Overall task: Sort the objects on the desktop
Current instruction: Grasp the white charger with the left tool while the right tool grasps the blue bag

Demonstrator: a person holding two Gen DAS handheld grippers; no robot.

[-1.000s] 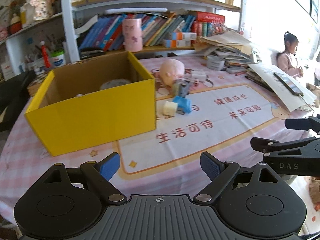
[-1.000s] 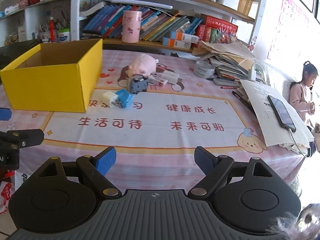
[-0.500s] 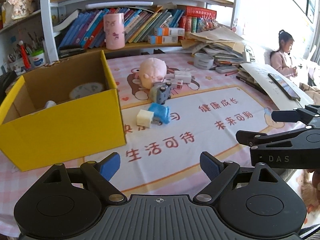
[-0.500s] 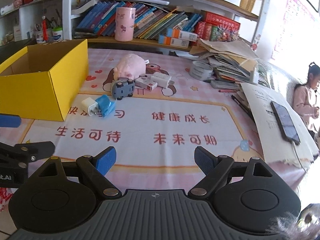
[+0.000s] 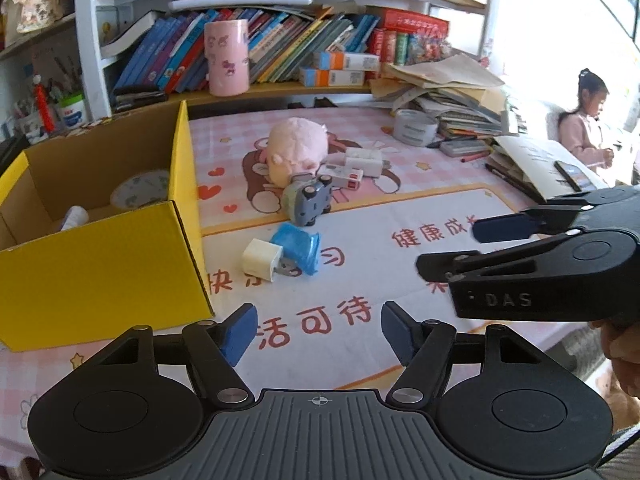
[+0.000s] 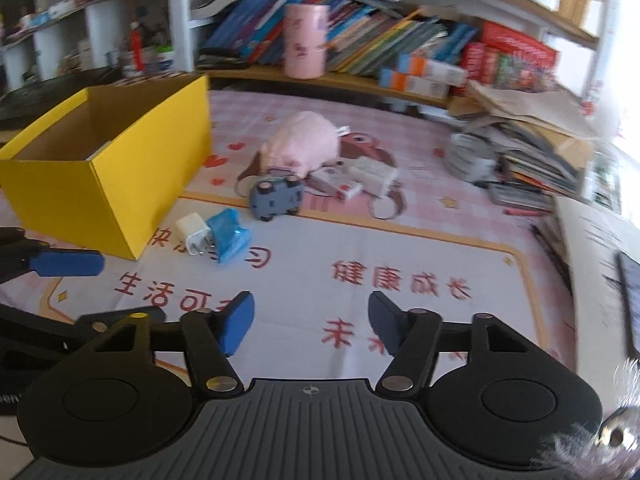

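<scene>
My left gripper (image 5: pixel 318 334) was released, jaws wide, nothing between them, hovering over the printed mat (image 5: pixel 400 272) near the table's front edge. My right gripper (image 6: pixel 310 322) same: spread, empty (its view was motion-blurred). Ahead of both: white charger plug (image 5: pixel 259 259) touching a blue packet (image 5: pixel 298 246), just beside the yellow box (image 5: pixel 100 264). Further back a grey toy car (image 5: pixel 308 202) lay tipped against a pink plush (image 5: pixel 298 152), with small white boxes (image 5: pixel 352 168) beside it. The box held a round dial-faced item (image 5: pixel 140 194)
</scene>
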